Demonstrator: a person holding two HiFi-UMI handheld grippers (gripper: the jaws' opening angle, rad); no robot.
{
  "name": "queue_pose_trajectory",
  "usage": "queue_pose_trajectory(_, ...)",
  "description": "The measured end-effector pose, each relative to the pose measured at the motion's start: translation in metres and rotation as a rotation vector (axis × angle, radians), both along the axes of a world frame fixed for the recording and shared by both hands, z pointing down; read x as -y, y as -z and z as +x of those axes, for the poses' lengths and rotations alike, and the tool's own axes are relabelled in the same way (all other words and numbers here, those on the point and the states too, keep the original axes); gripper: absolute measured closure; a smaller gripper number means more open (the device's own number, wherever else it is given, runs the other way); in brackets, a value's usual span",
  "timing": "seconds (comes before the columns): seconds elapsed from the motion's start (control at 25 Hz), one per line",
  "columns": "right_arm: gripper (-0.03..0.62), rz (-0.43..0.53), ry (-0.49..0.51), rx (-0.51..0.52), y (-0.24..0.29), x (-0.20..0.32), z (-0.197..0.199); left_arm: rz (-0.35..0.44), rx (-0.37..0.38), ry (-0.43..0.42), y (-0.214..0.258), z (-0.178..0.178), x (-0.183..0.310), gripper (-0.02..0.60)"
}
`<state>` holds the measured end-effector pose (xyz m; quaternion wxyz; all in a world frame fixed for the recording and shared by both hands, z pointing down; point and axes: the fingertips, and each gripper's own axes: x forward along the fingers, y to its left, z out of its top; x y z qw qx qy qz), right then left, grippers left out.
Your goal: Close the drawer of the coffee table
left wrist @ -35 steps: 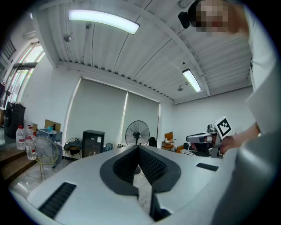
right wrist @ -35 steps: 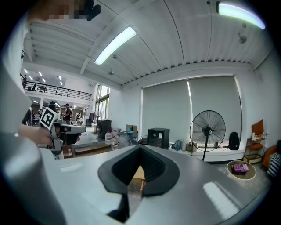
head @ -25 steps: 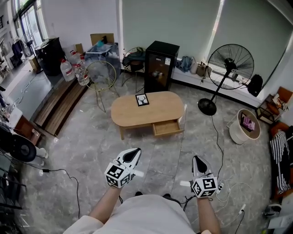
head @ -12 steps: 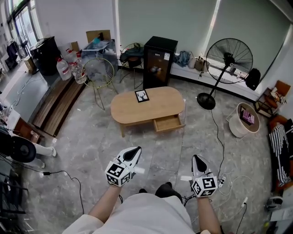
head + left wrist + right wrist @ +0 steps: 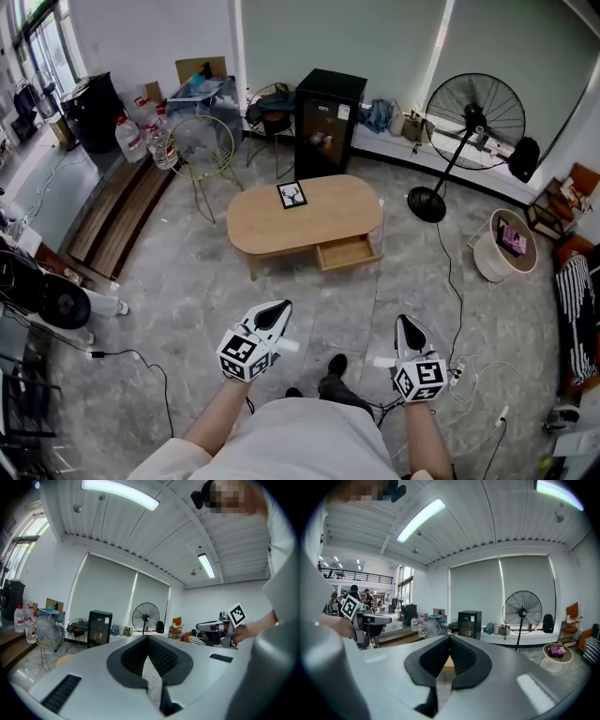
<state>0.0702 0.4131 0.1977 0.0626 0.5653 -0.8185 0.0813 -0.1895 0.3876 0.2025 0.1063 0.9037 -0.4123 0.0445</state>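
Grey stone floor (image 5: 178, 281), coffee table (image 5: 272, 225) mid-room, drawer (image 5: 345, 252) hanging open on near side. Left gripper (image 5: 276, 313) and right gripper (image 5: 406, 326) both clenched empty, well short of drawer.

Head view: mounted high, facing forward and steeply down; left tongs (image 5: 277, 309) and right tongs (image 5: 404, 324) near at the bottom, surface (image 5: 300, 220) well beyond them. Left gripper view, right gripper view: low, nearly level, each along its own tongs at close range toward the far wall; each catches the other tongs at its edge; all three share the standing fan (image 5: 473, 111) and black cabinet (image 5: 328, 117).
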Motion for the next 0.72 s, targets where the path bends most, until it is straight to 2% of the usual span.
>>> queue_pose_trajectory(0.32,0.583,-0.016,0.028,-0.01,-0.008,0.06,0.014,-0.014,0.011,0.012,-0.006,0.021,0.056,0.575)
queue_pose_trajectory(0.72,0.583,-0.026,0.068,-0.004,-0.009,0.145,0.058,-0.023,0.028,0.043,-0.004,0.067,0.127,0.575)
